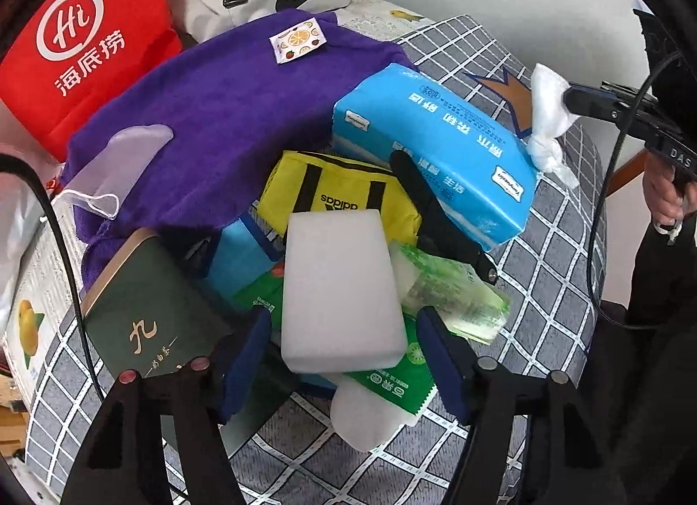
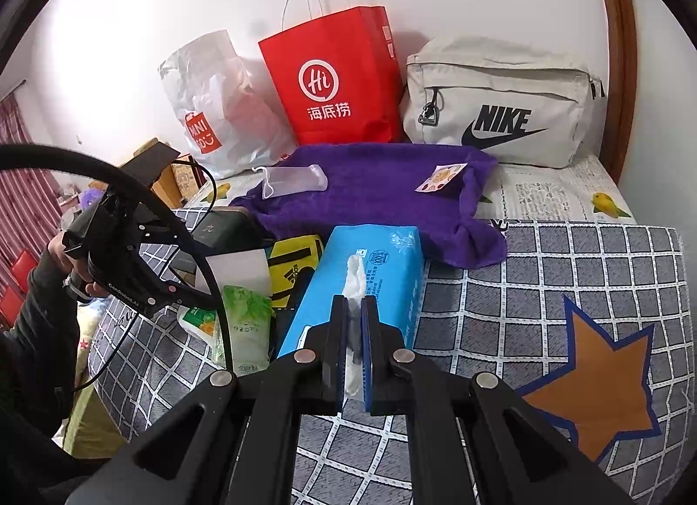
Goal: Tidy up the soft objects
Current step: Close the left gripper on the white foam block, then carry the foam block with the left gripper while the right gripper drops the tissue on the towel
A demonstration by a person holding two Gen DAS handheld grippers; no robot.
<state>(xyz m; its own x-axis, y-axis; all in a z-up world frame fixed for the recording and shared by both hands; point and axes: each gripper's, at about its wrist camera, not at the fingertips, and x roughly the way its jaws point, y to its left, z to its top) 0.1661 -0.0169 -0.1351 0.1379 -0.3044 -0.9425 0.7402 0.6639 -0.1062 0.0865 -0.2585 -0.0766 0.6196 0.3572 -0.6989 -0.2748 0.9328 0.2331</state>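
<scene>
The left gripper stood open around the white sponge block; it should close squarely, gently, while the right gripper pinched the tissue

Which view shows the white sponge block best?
The left wrist view: the white sponge block lies in full sight between the open left gripper fingers, atop green packets. In the right wrist view only its upper part shows, behind the left gripper and its cable.
</scene>
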